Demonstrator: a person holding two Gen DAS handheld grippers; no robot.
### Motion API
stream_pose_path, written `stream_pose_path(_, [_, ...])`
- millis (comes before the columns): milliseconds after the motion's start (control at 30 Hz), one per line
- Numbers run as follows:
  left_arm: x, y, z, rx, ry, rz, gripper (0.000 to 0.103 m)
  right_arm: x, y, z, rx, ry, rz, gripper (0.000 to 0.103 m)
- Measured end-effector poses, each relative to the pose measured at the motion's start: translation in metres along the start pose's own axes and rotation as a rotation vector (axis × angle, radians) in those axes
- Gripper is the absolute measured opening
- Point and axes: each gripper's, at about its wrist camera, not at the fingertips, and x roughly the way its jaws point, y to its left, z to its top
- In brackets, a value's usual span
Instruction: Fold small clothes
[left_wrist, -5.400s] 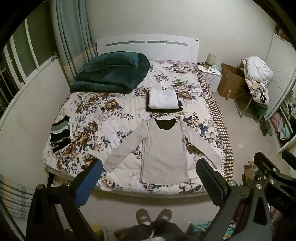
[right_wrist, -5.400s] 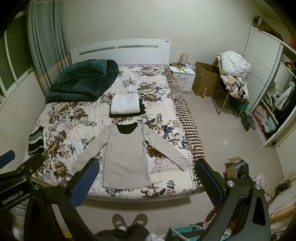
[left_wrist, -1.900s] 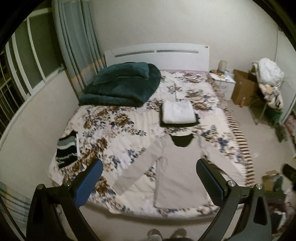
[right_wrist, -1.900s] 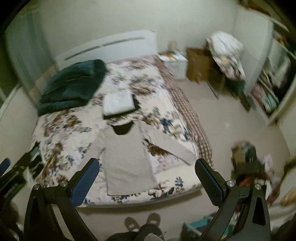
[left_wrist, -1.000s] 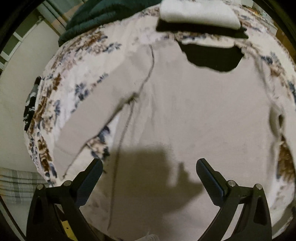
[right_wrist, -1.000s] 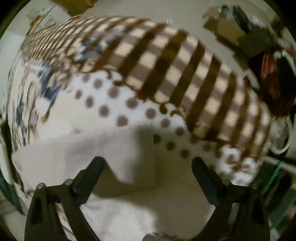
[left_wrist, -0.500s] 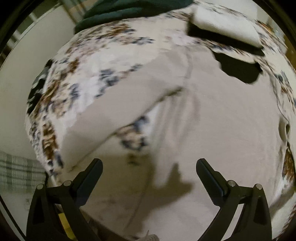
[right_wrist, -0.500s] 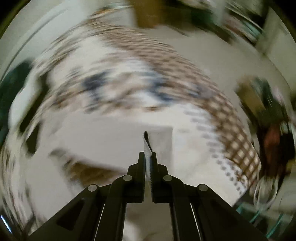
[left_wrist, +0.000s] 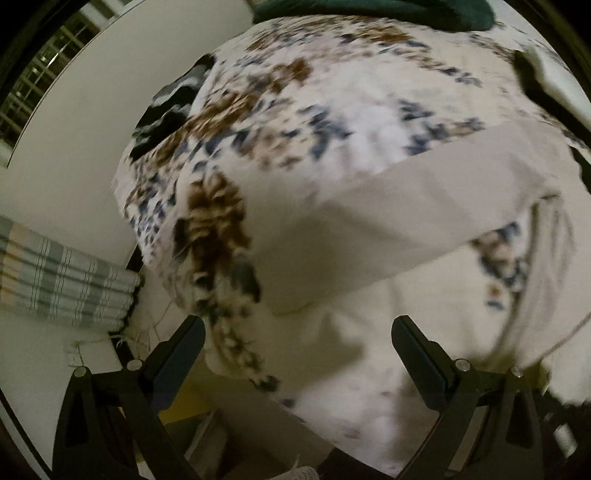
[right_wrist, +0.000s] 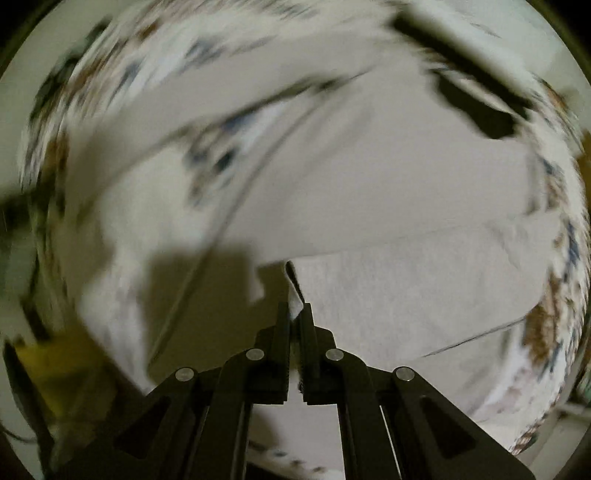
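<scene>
A beige long-sleeved shirt lies flat on the floral bedspread. In the left wrist view its left sleeve runs across the middle, cuff end nearest me. My left gripper is open, its jaws wide apart just short of that cuff. In the right wrist view my right gripper is shut on the right sleeve's cuff and holds the sleeve across the shirt body. The black collar shows at the upper right.
The floral bedspread covers the bed. A striped dark garment lies at its left edge. A dark green blanket and a folded white pile lie further up. A plaid cloth hangs beside the bed.
My left gripper has moved left and closer to the left sleeve's cuff, still open. My right gripper, shut on the right cuff, has carried the sleeve leftward over the shirt body.
</scene>
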Motion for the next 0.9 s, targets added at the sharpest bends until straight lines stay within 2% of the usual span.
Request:
stream_pose_path(100, [0.017, 0.015, 0.0, -0.029, 0.02, 0.005, 0.103, 0.023, 0.022, -0.011, -0.029, 0.067, -0.038, 0.005])
stream_pose_path(133, [0.023, 0.021, 0.001, -0.045, 0.03, -0.003, 0.103, 0.03, 0.021, -0.011, -0.009, 0.089, -0.025, 0.007])
stream_pose_path(200, [0.036, 0.036, 0.006, -0.102, 0.064, -0.045, 0.103, 0.034, 0.005, -0.013, 0.078, 0.131, 0.075, 0.015])
stream_pose_path(267, [0.048, 0.054, 0.009, -0.182, 0.097, -0.116, 0.103, 0.026, -0.013, -0.018, 0.177, 0.145, 0.18, 0.05])
stream_pose_path(333, [0.062, 0.074, 0.012, -0.285, 0.139, -0.188, 0.103, 0.013, -0.033, -0.024, 0.277, 0.122, 0.236, 0.063])
stream_pose_path(400, [0.082, 0.095, 0.013, -0.392, 0.166, -0.262, 0.103, 0.006, -0.049, -0.031, 0.342, 0.115, 0.217, 0.064])
stream_pose_path(467, [0.107, 0.106, 0.013, -0.454, 0.211, -0.325, 0.103, 0.002, -0.068, -0.043, 0.431, 0.118, 0.199, 0.064])
stream_pose_path(600, [0.147, 0.114, 0.009, -0.532, 0.262, -0.407, 0.092, 0.002, -0.096, -0.065, 0.609, 0.143, 0.172, 0.064])
stream_pose_path(700, [0.165, 0.103, 0.013, -0.514, 0.273, -0.432, 0.089, 0.002, -0.107, -0.084, 0.679, 0.158, 0.172, 0.064])
stream_pose_path(800, [0.162, 0.087, 0.023, -0.446, 0.21, -0.402, 0.089, 0.002, -0.113, -0.094, 0.705, 0.169, 0.168, 0.064])
stream_pose_path(867, [0.159, 0.079, 0.027, -0.419, 0.177, -0.382, 0.078, -0.001, -0.117, -0.095, 0.716, 0.177, 0.172, 0.064])
stream_pose_path(900, [0.157, 0.076, 0.028, -0.405, 0.163, -0.374, 0.06, -0.003, -0.115, -0.101, 0.717, 0.179, 0.177, 0.064])
